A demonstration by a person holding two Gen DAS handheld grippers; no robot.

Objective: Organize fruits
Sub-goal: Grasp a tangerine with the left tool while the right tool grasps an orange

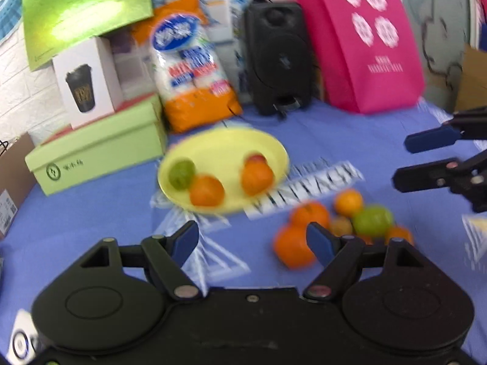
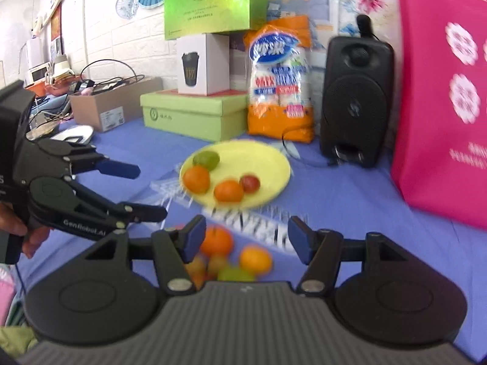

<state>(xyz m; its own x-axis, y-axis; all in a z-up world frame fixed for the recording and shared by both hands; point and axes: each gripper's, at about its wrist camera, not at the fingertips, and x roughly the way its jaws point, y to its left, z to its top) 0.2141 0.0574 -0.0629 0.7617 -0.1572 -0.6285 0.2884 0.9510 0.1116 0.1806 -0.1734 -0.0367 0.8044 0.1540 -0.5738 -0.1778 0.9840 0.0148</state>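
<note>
A yellow plate point(image 1: 225, 147) point(image 2: 258, 158) sits on the blue cloth and holds a green fruit point(image 1: 182, 174), two oranges point(image 1: 207, 190) point(image 1: 257, 178) and a small red fruit point(image 1: 256, 158). To its right, a loose pile on the cloth has several oranges point(image 1: 293, 251) and a green fruit point(image 1: 373, 220). My left gripper point(image 1: 252, 240) point(image 2: 150, 191) hangs open above the cloth just left of the pile, with nothing between its fingers. My right gripper point(image 2: 247, 238) point(image 1: 404, 162) is open too, above the near side of the pile point(image 2: 217, 241), and holds nothing.
Behind the plate stand a green shoe box point(image 1: 97, 152), a white cup carton point(image 1: 88, 82), an orange tissue pack point(image 1: 194, 70), a black speaker point(image 1: 278, 57) with a cable, and a pink bag point(image 1: 359, 36). A cardboard box point(image 2: 115, 103) lies far left. A hand point(image 2: 18, 228) holds the left gripper.
</note>
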